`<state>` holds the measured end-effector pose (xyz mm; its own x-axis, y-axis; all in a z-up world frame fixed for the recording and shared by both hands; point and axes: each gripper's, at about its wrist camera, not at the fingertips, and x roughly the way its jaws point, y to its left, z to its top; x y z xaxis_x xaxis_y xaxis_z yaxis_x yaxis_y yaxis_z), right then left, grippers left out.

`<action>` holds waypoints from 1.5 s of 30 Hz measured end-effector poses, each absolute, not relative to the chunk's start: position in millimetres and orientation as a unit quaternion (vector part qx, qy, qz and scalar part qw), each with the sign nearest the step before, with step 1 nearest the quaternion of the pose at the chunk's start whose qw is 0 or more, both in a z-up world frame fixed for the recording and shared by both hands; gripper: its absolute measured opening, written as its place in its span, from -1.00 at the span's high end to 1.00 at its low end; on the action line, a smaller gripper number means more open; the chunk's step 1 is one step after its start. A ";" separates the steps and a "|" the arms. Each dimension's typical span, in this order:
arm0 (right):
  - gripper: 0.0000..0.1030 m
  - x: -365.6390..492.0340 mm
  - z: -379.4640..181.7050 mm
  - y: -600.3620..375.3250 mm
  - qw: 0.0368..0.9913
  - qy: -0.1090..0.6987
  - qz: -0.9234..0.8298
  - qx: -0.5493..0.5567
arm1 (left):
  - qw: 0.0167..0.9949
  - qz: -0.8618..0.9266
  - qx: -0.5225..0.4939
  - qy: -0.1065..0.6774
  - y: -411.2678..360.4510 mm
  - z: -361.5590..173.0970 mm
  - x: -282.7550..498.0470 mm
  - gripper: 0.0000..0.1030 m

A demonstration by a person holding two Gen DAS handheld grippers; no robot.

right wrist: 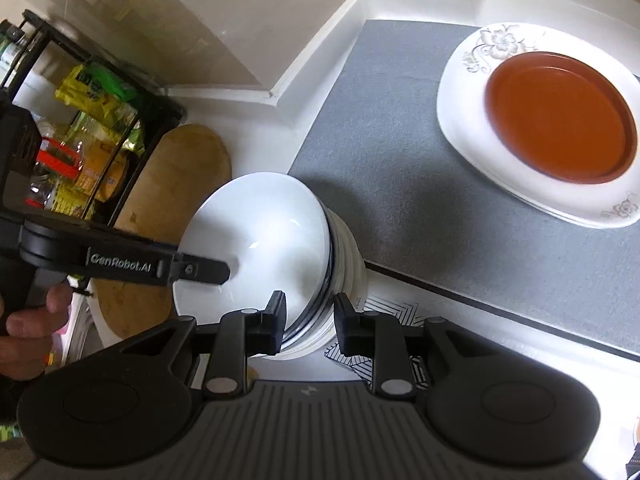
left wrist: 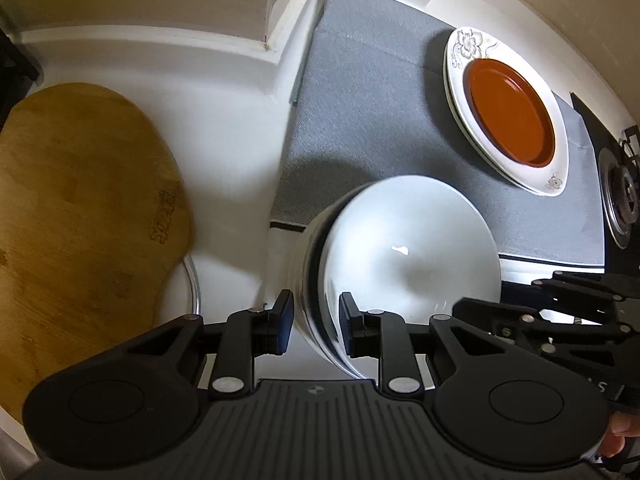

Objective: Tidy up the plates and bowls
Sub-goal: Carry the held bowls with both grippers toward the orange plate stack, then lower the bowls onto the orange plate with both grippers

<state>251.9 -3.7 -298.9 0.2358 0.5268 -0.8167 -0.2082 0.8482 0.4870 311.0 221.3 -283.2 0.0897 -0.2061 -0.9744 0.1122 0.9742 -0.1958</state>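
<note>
1. Both grippers straddle the rim of the bowl stack (left wrist: 408, 256): left gripper (left wrist: 316, 322) on one side, right gripper (right wrist: 310, 322) on the opposite side.
2. Each pair of jaws stands narrowly apart around the rim; whether the pads press cannot be told.
3. Stack sits at the grey mat's (left wrist: 380, 120) near edge.
4. Farther along the mat, a brown dish (right wrist: 560, 120) lies on white plates (right wrist: 472, 132).
5. Beside the stack lies a wooden board (left wrist: 80, 220).

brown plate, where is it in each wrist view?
Left wrist view: brown plate upper right, sitting on the white floral plate on the grey mat.
Right wrist view: brown plate upper right, on the same white floral plate.
Shared landmark: the stack of white bowls at the mat's near corner.
</note>
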 end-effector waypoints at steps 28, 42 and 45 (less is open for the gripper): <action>0.11 262.3 -363.4 -23.2 0.708 0.599 0.185 0.326 | 0.704 -0.142 -0.115 0.686 238.4 -321.6 324.6 0.18; 0.27 258.4 -350.6 -33.8 0.721 0.587 0.178 0.324 | 0.702 -0.138 -0.104 0.691 228.1 -310.9 321.8 0.25; 0.27 255.8 -345.2 -39.5 0.726 0.581 0.167 0.329 | 0.706 -0.139 -0.100 0.688 218.8 -306.4 322.8 0.24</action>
<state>255.8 -39.5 -345.2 0.2692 0.6237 -0.7339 0.1399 0.7286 0.6705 322.8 218.8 -306.4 0.0157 -0.3343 -0.9423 0.0587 0.9411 -0.3329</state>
